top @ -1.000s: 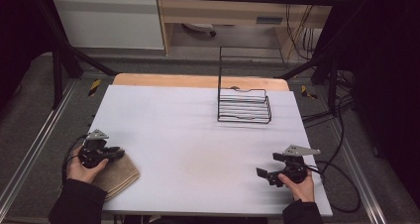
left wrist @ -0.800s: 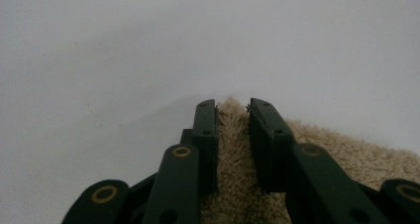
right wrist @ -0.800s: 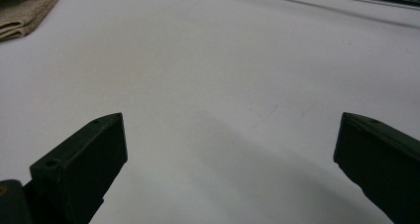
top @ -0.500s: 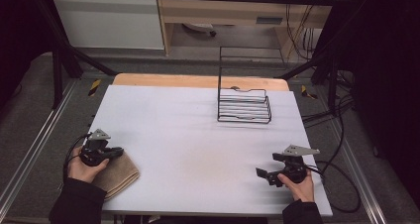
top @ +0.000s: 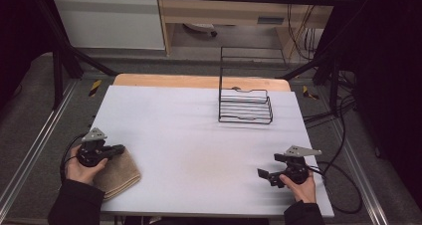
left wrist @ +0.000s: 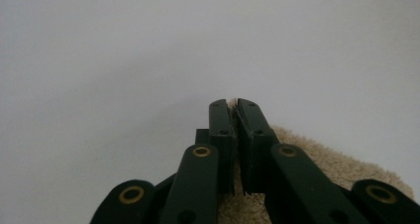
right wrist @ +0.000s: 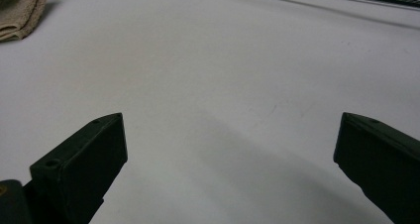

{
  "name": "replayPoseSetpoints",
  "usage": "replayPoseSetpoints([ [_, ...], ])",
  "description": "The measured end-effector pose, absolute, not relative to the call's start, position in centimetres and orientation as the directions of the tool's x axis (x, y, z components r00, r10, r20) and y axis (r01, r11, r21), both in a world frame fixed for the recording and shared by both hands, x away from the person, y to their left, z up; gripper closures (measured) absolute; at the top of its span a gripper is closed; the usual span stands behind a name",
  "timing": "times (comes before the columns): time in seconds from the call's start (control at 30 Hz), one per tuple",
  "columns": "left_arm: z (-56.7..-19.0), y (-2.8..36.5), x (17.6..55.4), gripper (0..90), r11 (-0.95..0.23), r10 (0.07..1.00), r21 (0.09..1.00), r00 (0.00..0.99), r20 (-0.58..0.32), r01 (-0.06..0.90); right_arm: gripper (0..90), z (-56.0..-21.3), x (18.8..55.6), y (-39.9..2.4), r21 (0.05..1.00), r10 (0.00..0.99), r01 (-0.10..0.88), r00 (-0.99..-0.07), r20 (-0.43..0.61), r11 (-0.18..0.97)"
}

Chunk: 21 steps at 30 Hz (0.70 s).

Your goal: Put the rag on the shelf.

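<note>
left gripper at desk's near-left corner, jaws clamped on the tan towel's edge, likely to lift it. right gripper near-right, jaws apart, idle. wire rack by far edge.

Black claws, brass rivets, dark sleeves

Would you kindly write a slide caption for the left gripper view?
Left gripper shut on the edge of a beige towel lying on the white table.
</note>
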<state>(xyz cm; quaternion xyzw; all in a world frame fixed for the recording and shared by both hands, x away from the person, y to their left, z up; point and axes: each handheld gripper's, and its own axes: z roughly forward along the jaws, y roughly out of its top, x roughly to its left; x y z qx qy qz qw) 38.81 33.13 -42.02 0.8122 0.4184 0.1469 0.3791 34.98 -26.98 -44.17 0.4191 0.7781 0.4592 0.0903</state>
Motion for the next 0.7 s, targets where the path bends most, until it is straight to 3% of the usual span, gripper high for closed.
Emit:
replayPoseSetpoints([
  [0.4, -40.4, 30.3, 38.1, 86.2, -0.392, 0.712, 0.797, 0.7, -0.055, 0.461, 0.7, -44.2, 35.0, -26.9, 0.79, 0.736, 0.571, -0.63, 0.248, 0.222],
  [0.7, -39.7, 26.9, 39.0, 86.3, -0.4, 0.662, 0.807, 0.746, -0.072, 0.433, 0.7, -44.2, 35.0, -26.9, 0.79, 0.74, 0.572, -0.626, 0.246, 0.222],
])
